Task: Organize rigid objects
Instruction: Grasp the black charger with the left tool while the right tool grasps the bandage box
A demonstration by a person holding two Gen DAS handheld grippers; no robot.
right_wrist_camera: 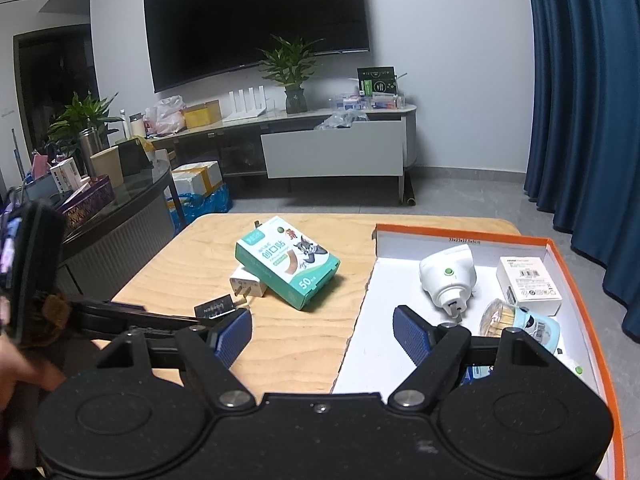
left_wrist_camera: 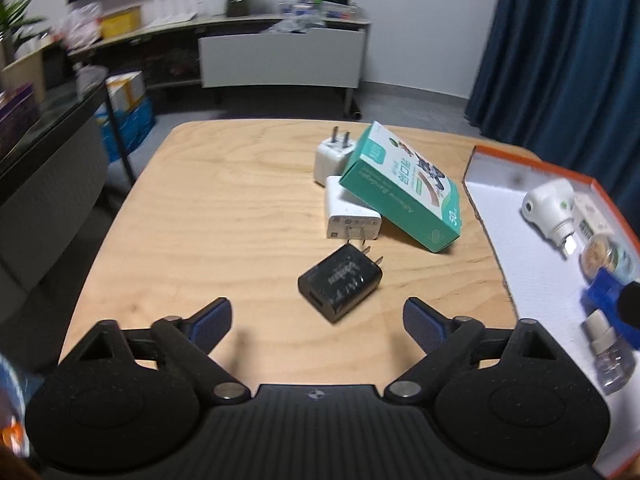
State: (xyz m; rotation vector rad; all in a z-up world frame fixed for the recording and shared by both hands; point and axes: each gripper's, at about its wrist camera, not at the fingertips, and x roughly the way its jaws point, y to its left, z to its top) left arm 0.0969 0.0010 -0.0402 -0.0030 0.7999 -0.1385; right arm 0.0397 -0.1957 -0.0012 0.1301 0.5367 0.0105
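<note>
1. Black USB charger (left_wrist_camera: pixel 340 282) is lying on the wooden table (left_wrist_camera: pixel 208 216), just before the left gripper (left_wrist_camera: pixel 318 320), whose fingers are spread wide and empty.
2. It is looking light, stiff and smooth; gripping its flat sides seems best.
3. Behind the charger, a green bandage box (left_wrist_camera: pixel 402 192) is showing "Adhesive Bandages" and "50".
4. Right gripper (right_wrist_camera: pixel 322 336) is hovering apart, empty, at the orange-rimmed tray (right_wrist_camera: pixel 576 276) edge.

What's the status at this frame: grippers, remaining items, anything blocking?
Left gripper open, empty, facing black charger. Right gripper open, empty, over tray edge. Bandage box leans on two white chargers.
</note>
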